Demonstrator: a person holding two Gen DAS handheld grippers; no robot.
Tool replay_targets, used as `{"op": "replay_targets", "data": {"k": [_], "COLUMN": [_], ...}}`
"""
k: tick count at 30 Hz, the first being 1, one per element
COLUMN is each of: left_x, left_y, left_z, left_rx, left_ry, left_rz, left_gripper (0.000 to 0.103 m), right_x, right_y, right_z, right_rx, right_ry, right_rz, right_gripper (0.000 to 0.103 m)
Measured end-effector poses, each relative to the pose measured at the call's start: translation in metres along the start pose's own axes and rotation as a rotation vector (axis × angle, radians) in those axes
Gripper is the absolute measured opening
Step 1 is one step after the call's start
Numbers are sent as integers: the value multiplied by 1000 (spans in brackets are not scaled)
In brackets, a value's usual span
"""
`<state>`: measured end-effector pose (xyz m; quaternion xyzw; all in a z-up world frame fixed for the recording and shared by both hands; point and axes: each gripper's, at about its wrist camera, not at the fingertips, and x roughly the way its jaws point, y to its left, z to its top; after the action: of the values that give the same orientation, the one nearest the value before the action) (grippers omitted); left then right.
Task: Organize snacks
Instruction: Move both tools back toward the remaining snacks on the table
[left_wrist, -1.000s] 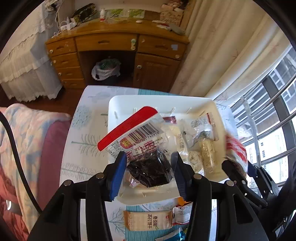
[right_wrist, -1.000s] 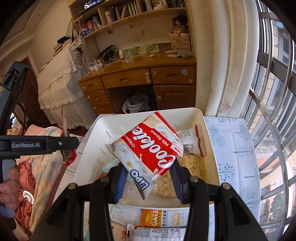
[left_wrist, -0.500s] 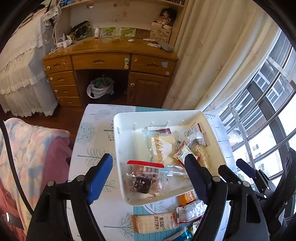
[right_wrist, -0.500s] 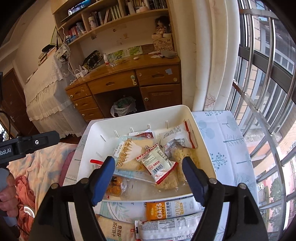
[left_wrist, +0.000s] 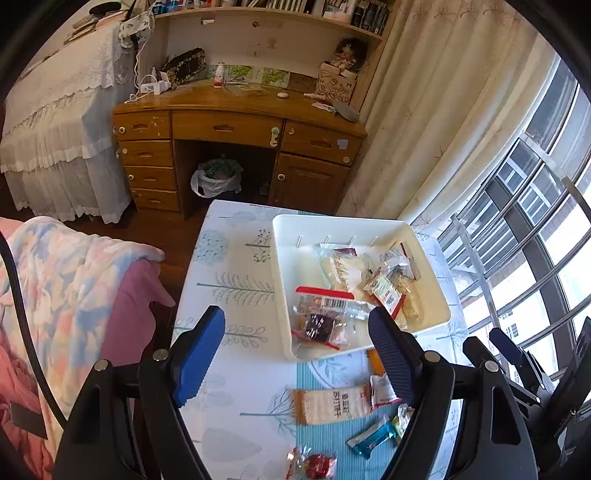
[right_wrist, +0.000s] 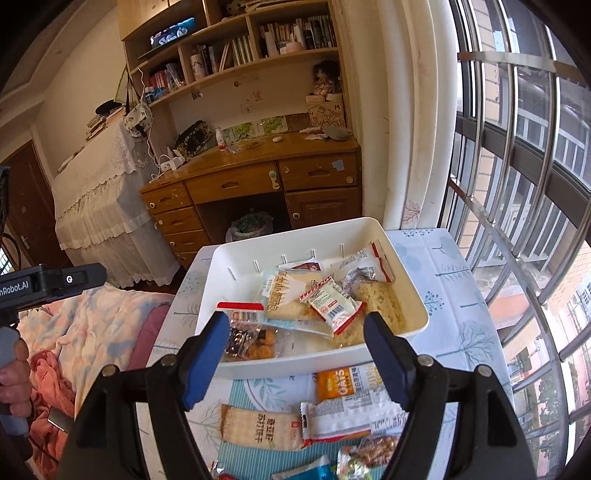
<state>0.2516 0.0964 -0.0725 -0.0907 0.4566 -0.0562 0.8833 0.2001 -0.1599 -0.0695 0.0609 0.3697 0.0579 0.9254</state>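
Jaws apart, white tray (right_wrist: 413, 314) beyond

We note a white tray (right_wrist: 406, 295) on a white tablecloth (left_wrist: 236, 288) printed with pale blue-grey trees and a teal striped panel. In the tray: a clear packet with a red top strip (right_wrist: 240, 306) over dark and golden biscuits, and a white sachet edged red (right_wrist: 330, 304). On the cloth: an orange oats packet (right_wrist: 345, 380), a beige cracker pack (right_wrist: 258, 430), a blue wrapper (left_wrist: 371, 435). Gripper pads (left_wrist: 199, 358) blue, frames black. Desk (left_wrist: 236, 125) honey-brown wood; blanket (left_wrist: 62, 280) pink, blue and white blotches.
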Motion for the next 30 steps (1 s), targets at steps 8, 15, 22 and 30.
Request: {"op": "replay_targets", "data": {"k": [8,15,22,30], "left_x": [-27,-37,-38,-16], "left_y": [18,15,0,-21], "left_z": [-36,-66,-97,-132], "left_rx": [26,44,47,-5], "left_ry": [38,84,139,271], "left_rz": [-21,-36,2,57], "left_gripper": [79,79,80,82], "right_x": [-39,-63,-72,-76], "right_y": [17,11,-9,-40], "right_z": [-32,-65,-88,-107], "right_rx": [-7,-11,-25,-98], "right_ry": [-18,4,37,93], "right_rz": [-35,-76,-76,-56], "right_gripper": [76,76,76,76]}}
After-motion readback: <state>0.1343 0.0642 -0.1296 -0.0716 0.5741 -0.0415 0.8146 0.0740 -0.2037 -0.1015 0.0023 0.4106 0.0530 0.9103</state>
